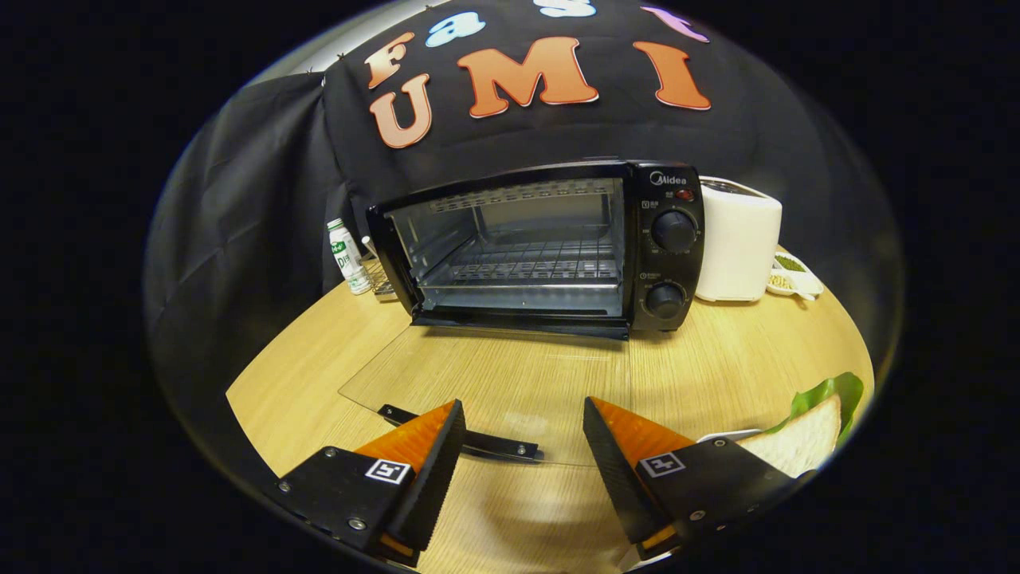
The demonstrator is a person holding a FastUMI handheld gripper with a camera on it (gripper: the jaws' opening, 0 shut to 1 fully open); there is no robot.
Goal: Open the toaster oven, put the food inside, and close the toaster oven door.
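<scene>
Hand-held gripper [522,426]: fingers spread wide, released, nothing held, poised over table [717,367]. Between and just ahead of fingers: glass door [494,383] of toaster oven [542,247], folded flat down, its dark handle [462,434] near left finger. Oven: 1 unit, open, cavity w/ 1 wire rack [522,267], 2 knobs on control panel. Food: 1 bread slice [805,442] w/ green leaf [829,395], beside right finger, partly cut off; what it rests on hard to tell. Beyond: 1 white appliance [737,239], 1 small dish [793,275] behind it, contents unclear; 1 bottle [348,257] left of oven.
</scene>
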